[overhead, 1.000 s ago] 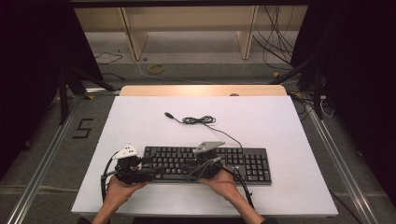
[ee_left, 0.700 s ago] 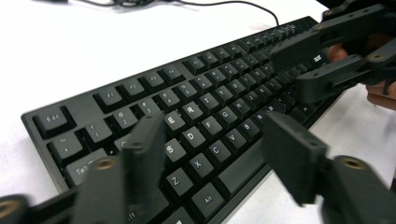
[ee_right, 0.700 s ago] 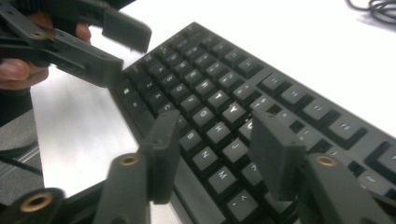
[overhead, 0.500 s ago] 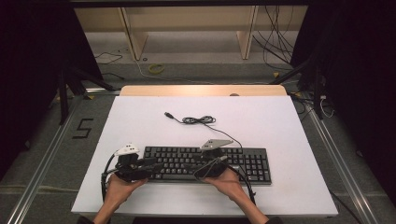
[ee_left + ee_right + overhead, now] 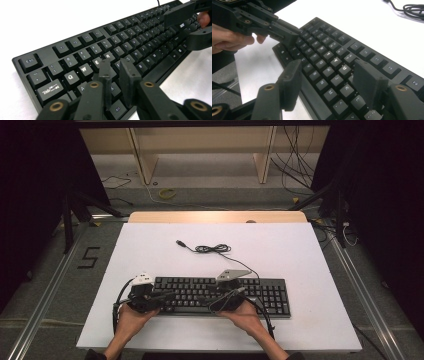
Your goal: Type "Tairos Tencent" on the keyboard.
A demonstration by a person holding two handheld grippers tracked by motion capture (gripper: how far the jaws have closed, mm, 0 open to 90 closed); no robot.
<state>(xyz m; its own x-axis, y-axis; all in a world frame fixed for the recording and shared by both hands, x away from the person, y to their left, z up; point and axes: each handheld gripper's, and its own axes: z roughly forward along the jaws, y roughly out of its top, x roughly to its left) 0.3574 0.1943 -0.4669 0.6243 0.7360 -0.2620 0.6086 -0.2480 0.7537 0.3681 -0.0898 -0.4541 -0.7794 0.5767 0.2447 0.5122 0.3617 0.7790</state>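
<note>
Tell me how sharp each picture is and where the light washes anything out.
High view: soft and low in detail, the white table top bright, dark surroundings. Left gripper view: near keys of the black plastic keyboard crisp, far keys blurred, table blown to plain white. Right gripper view: middle keys sharp, near black tongs soft.

In the high view the white surface [image 5: 300, 270] is evenly and brightly lit from above, while the upper left and upper right of the frame are lost in near black. Only short, soft shadows are cast beside the keyboard [image 5: 270, 295]. In both gripper views the surface is blown out to plain white along the top of the frame. Faint sheen is seen on the keycaps. The claw parts at the bottom edge are rendered soft and out of focus, and far keys are slightly blurred.
</note>
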